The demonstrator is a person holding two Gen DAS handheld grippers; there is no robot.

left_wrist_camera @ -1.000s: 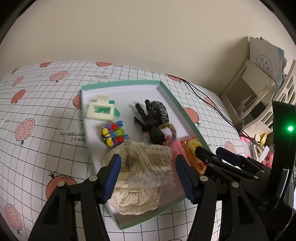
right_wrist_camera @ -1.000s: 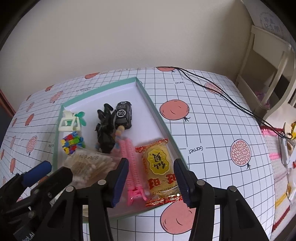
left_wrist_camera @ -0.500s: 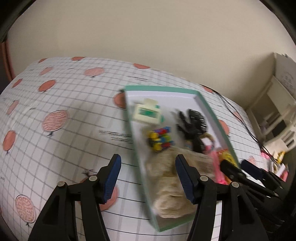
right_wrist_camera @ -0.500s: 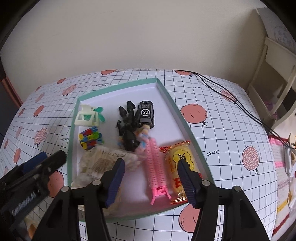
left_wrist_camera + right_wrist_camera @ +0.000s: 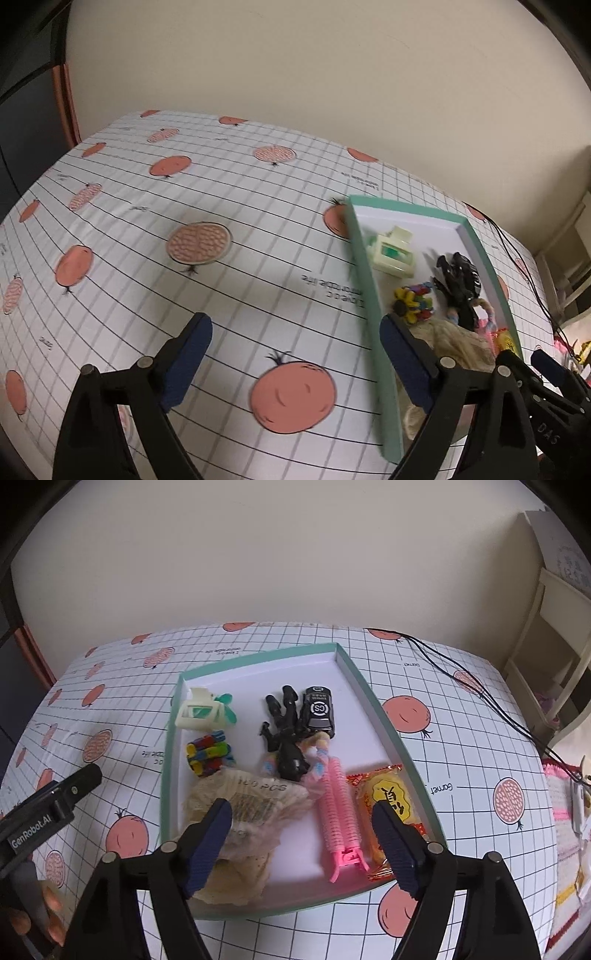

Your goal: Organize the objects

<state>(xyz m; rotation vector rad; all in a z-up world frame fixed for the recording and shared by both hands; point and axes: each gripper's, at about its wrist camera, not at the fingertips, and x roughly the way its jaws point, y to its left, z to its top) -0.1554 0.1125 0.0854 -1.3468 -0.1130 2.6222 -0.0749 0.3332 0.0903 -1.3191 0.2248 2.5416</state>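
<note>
— Mint-green tray [image 5: 373,705], white inside: where does it sit, and which way does it run?

— It fills the middle of my right wrist view, its long axis running from the lower edge of the frame up toward the wall. In my left wrist view the same tray is at the right of the frame.

— What lies in it?

— Pink hair roller [image 5: 339,805] at lower centre, its length along the tray's, clip end toward me. Just right of it is a yellow snack packet [image 5: 388,801], also lengthwise. A black toy car [image 5: 319,710] sits in the upper middle beside a black figure [image 5: 286,734]. At left are a cream hair claw [image 5: 197,710], a small multicoloured toy [image 5: 208,753] and a bagged lace bundle [image 5: 243,805].

— And your tongs?

— My right gripper [image 5: 301,845] is spread wide above the tray's near end, holding nothing, touching nothing I can see. My left gripper [image 5: 295,363] is just as wide and empty, over the pomegranate-print tablecloth [image 5: 221,280] left of the tray.
</note>
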